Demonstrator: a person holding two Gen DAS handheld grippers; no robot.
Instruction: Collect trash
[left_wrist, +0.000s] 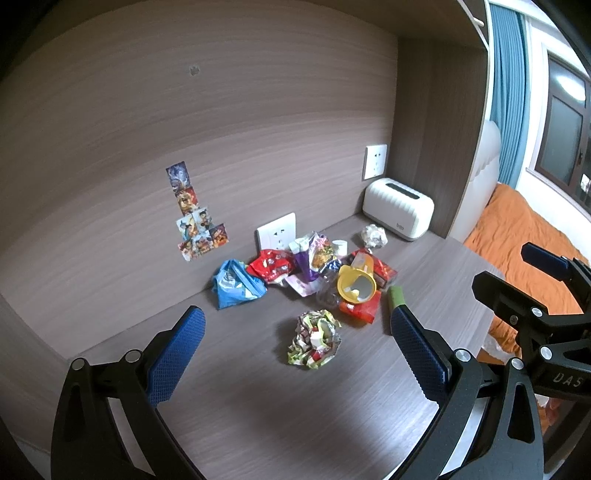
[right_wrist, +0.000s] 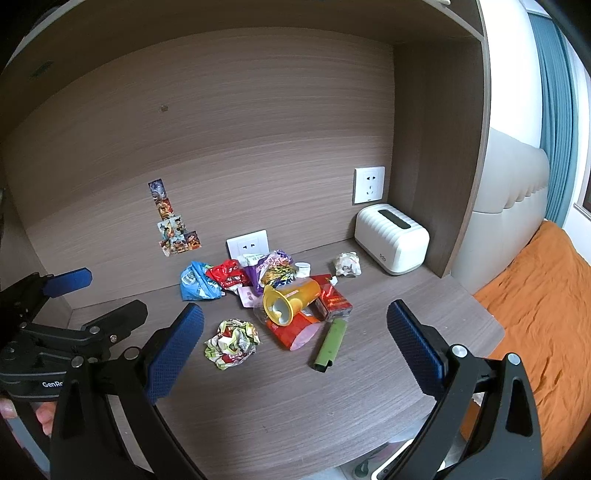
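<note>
Task status: collection not started, judging by the layout. All visible trash lies on the desk (right_wrist: 332, 406) in the alcove, and no bin or bag for it is identifiable in either view. The left gripper (left_wrist: 295, 347) and right gripper (right_wrist: 295, 339) both hover above the near part of the desk with fingers spread wide and nothing between them. Nearest item: a crumpled wrapper ball (left_wrist: 314, 343), lying apart from the main pile and roughly centred between the left fingers in the left wrist view. Behind it, clustered near the back wall, lie a yellow cup (right_wrist: 290, 301) on its side, a red packet (right_wrist: 295, 332) beneath it, a red box (right_wrist: 334, 301), a blue bag (right_wrist: 197, 282), a red wrapper (right_wrist: 229, 277) and a purple snack bag (right_wrist: 271, 269). A green stick-shaped item (right_wrist: 330, 343) lies just beside the red packet. A crumpled white paper ball (right_wrist: 347, 264) sits apart, near the white tissue box (right_wrist: 391, 240). Remaining work: every item listed, in all likelihood beginning with the wrapper ball.
</note>
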